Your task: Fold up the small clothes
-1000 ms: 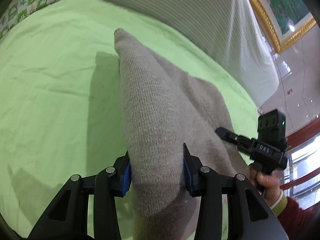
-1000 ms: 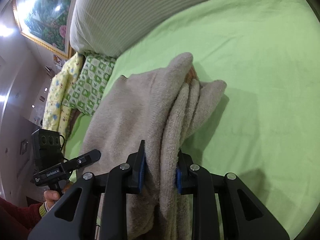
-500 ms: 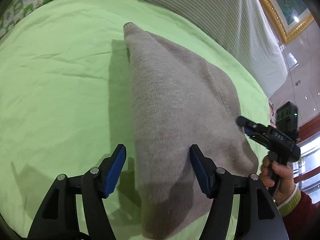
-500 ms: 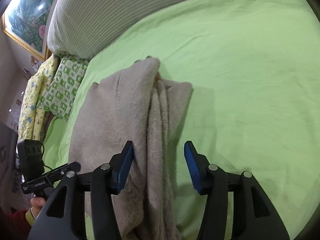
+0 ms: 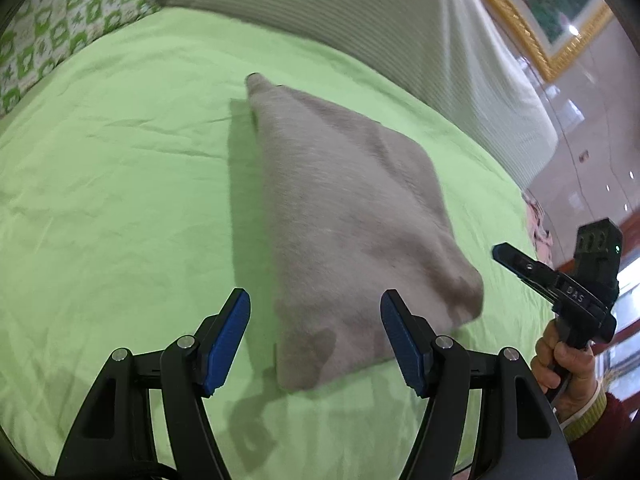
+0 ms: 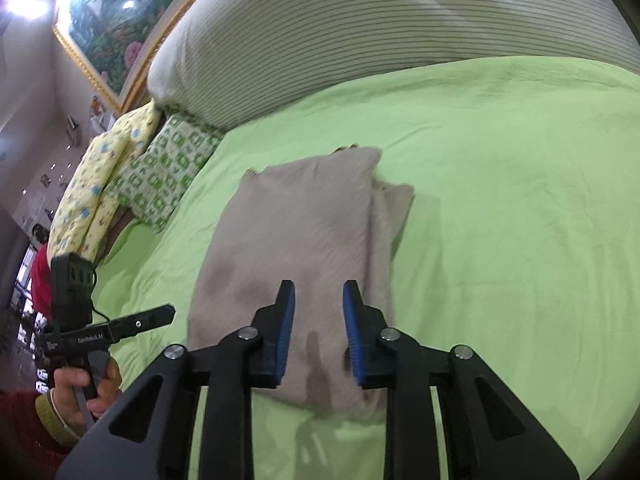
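The big green sheet (image 5: 120,200) covers the bed, soft and a bit wrinkly, with a striped pillow (image 6: 360,32) at the far end. On it lies the folded grey sweater (image 5: 352,220) — fuzzy knit, a thick long bundle pointing away from both grippers. It sits just ahead of and below them. The left gripper (image 5: 316,340) has let go; its blue pads (image 5: 228,340) stand wide, nothing between them. The right gripper (image 6: 319,328) is closing its jaws on nothing (the sweater lies under it, not pinched). Both look about equally near.
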Motion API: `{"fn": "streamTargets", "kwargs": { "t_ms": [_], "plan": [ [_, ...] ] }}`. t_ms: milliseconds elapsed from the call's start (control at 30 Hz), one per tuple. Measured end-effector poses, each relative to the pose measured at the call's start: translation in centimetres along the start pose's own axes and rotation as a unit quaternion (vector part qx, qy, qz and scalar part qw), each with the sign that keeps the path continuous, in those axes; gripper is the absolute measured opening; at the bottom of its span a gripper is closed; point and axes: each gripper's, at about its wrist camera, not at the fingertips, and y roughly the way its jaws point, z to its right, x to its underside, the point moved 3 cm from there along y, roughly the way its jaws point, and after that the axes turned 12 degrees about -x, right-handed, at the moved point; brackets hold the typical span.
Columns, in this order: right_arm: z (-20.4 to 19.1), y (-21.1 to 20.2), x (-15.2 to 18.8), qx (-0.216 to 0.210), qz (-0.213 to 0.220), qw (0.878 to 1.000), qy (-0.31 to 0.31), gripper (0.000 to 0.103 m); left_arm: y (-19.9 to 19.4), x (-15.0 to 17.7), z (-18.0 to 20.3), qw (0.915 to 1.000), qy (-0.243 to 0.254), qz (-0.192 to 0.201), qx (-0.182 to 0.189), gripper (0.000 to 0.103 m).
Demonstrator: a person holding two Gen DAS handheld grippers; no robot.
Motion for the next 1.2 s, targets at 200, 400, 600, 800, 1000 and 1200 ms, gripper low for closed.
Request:
{"fn": "streamTargets", "kwargs": {
  "t_ms": [200, 400, 600, 800, 1000, 1200],
  "plan": [
    [-1.0, 1.1, 1.3, -0.009, -0.017, 1.000, 0.002, 0.024, -1.6, 1.0, 3.2, 0.9975, 0.064, 0.023, 0.017, 0.068],
    [-1.1, 2.5, 1.8, -0.007, -0.036, 0.999, 0.002, 0.024, 1.3, 2.2, 4.0, 0.9965, 0.080, -0.013, 0.022, 0.068],
    [2.0, 3.8, 3.4, 0.036, -0.069, 0.996, 0.042, 0.021, 3.4, 3.3, 3.0, 0.9962, 0.074, -0.045, 0.015, 0.068],
    [4.1, 4.2, 4.8, 0.042, -0.077, 0.994, 0.065, 0.015, 4.4, 4.1, 2.2, 0.9959, 0.070, -0.058, 0.007, 0.068],
    [4.0, 4.8, 5.0, 0.056, -0.089, 0.994, 0.037, 0.013, 5.1, 3.9, 2.0, 0.9956, 0.073, -0.059, 0.002, 0.068],
    [4.2, 4.3, 5.2, 0.054, -0.078, 0.995, 0.042, 0.012, 5.0, 4.0, 2.7, 0.9951, 0.080, -0.057, -0.008, 0.070]
  ]
}}
